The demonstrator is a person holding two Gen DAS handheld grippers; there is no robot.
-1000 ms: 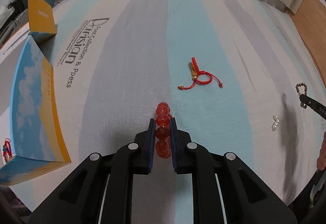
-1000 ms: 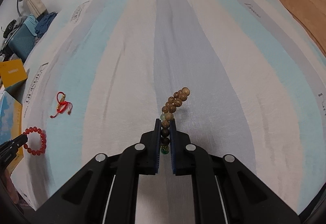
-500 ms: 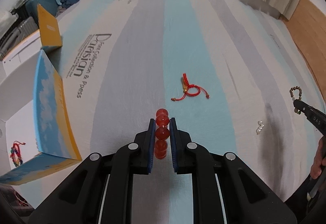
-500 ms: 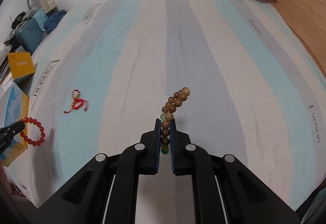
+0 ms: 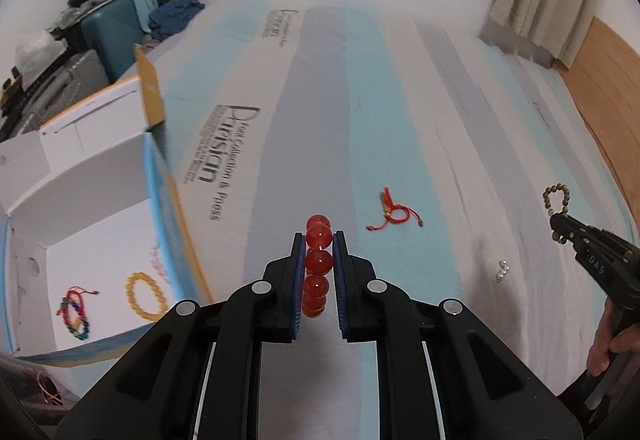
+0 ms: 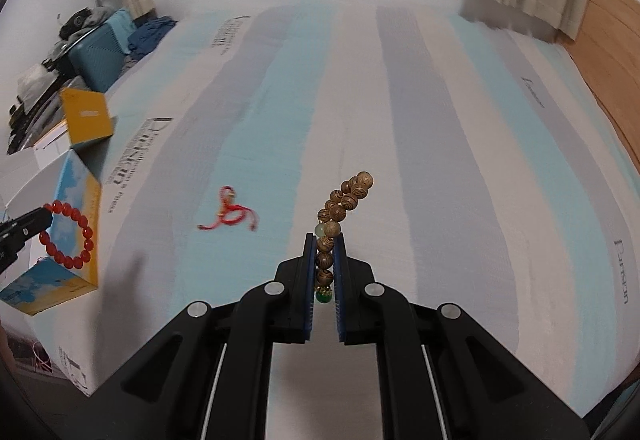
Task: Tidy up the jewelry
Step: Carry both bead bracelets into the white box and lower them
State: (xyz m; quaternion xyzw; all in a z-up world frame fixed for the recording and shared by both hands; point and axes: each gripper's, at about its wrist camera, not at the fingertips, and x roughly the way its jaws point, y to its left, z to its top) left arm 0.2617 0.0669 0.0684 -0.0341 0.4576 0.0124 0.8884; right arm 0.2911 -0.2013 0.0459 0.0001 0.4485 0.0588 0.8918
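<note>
The left tool (image 5: 319, 240), black plastic with blue ribbed pads, is clenched on a bracelet of glossy, translucent red round beads (image 5: 319, 260); the beads run in a line between the two pads, one bead poking out past the fingertips, and the loop hangs clear of the bed; in the right wrist view the same bracelet shows as a full ring beside the box.

The right tool (image 6: 324, 240), of the same make, is clenched on a bracelet of brown wood-grain beads (image 6: 344, 200); a pale green bead sits just at the fingertips, a dark green bead with a gold cap lies deeper between the pads, and the rest of the strand curves up and to the right beyond the tips.

Below both lies a mattress cover of matte woven cloth in pale blue, grey and cream stripes (image 5: 400, 100), printed with dark lettering; on a blue stripe rests a red braided cord bracelet with a small gold charm (image 5: 394, 212), between the two tools and touching neither; a small string of white pearly beads (image 5: 502, 270) lies near the right tool.

To the left stands an open cardboard box, white inside, sky-blue and yellow outside (image 5: 176, 208); inside it lie a ring of amber-yellow beads (image 5: 146, 294) and a multicoloured woven bracelet (image 5: 74, 314), well apart.
</note>
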